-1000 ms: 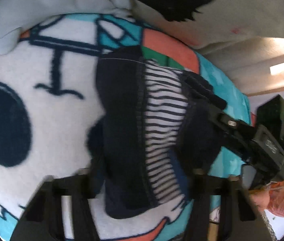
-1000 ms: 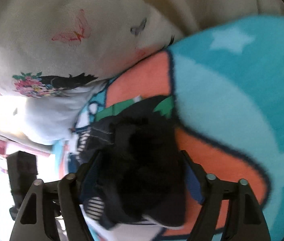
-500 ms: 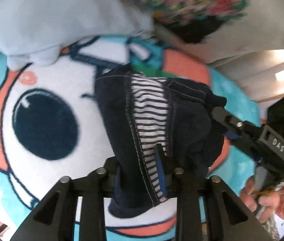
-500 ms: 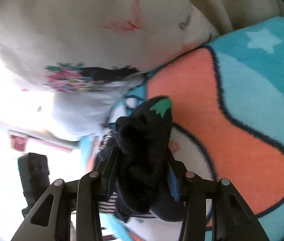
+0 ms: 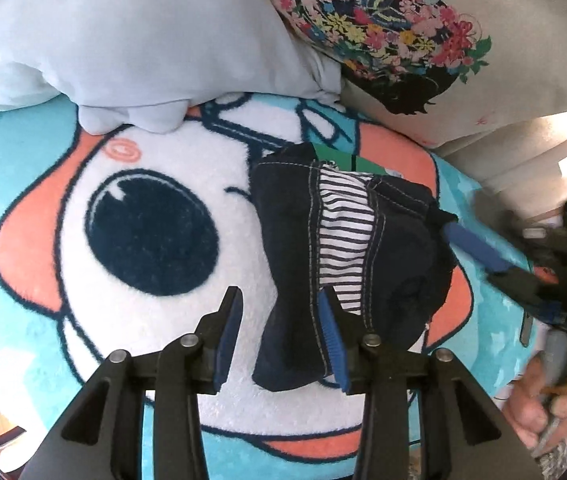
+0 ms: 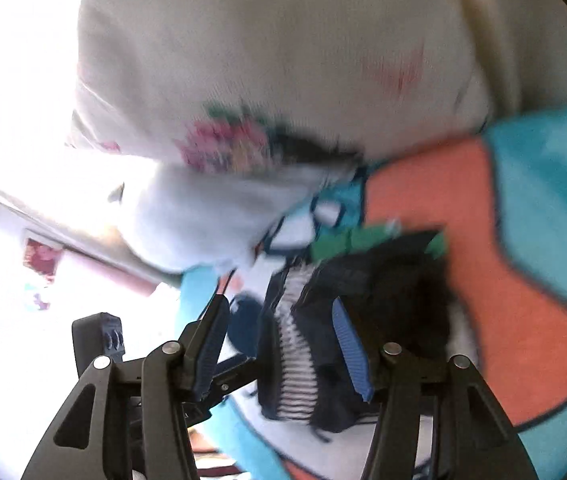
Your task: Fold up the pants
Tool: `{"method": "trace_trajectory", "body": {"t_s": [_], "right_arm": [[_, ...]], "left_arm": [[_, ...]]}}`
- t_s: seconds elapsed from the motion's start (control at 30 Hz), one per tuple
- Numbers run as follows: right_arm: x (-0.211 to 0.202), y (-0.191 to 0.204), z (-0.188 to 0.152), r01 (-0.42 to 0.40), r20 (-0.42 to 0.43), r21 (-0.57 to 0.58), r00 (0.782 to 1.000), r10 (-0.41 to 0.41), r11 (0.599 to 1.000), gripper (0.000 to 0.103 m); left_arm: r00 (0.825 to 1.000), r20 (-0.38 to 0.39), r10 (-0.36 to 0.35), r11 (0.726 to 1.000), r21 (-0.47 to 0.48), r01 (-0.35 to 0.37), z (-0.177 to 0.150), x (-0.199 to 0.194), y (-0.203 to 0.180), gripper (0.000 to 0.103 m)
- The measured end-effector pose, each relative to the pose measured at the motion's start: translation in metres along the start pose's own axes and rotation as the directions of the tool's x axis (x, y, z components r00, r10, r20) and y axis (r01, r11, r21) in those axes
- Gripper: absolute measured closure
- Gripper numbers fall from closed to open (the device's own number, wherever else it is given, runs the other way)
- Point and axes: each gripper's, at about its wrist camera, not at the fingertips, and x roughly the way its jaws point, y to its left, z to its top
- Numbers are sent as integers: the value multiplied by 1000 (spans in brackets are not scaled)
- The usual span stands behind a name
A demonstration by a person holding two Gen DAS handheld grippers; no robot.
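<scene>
A fleece blanket (image 5: 155, 336) with a large cartoon face covers the surface: white plush with a big navy eye (image 5: 151, 236), coral-orange patches and turquoise edges. Beyond the eye lies a pale blue pillow (image 5: 131, 40), and next to that pillow a cream pillow (image 5: 503, 60) printed with bright flowers over a black shape. In the right wrist view, the room past the blanket's edge is washed out by strong light.

The pants (image 5: 347, 248) are small and dark navy, with pale contrast stitching and a white, navy-striped panel down the middle. They lie bunched in a compact heap on the blanket's white area, to the right of the eye and short of the pillows, with a bit of green showing at their far end.

The left gripper (image 5: 279, 328) has its blue-padded fingers spread well apart and holds nothing. Its right finger rests against the near end of the pants, and its left finger is over bare white fleece beside them.

The right gripper (image 6: 283, 344) is also spread wide and grips nothing. In its own blurred view the pants lie between and just beyond its fingers. From the left wrist view it reaches in from the right side of the pants, one blue pad close to the cloth's right edge; contact cannot be made out.
</scene>
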Motion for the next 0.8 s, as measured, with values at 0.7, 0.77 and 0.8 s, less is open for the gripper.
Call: {"method": "trace_trajectory", "body": {"t_s": [0.7, 0.77, 0.8], "right_arm": [[-64, 7, -49, 467, 219, -147, 875, -432, 872, 35], [-71, 7, -54, 466, 215, -151, 876, -432, 872, 35], [-71, 8, -55, 469, 213, -151, 875, -434, 870, 35]], "left_arm": [[863, 457, 215, 965, 35, -259, -21, -107, -32, 33], [797, 552, 243, 957, -3, -290, -25, -131, -37, 17], [767, 589, 255, 953, -20, -302, -28, -143, -39, 7]]}}
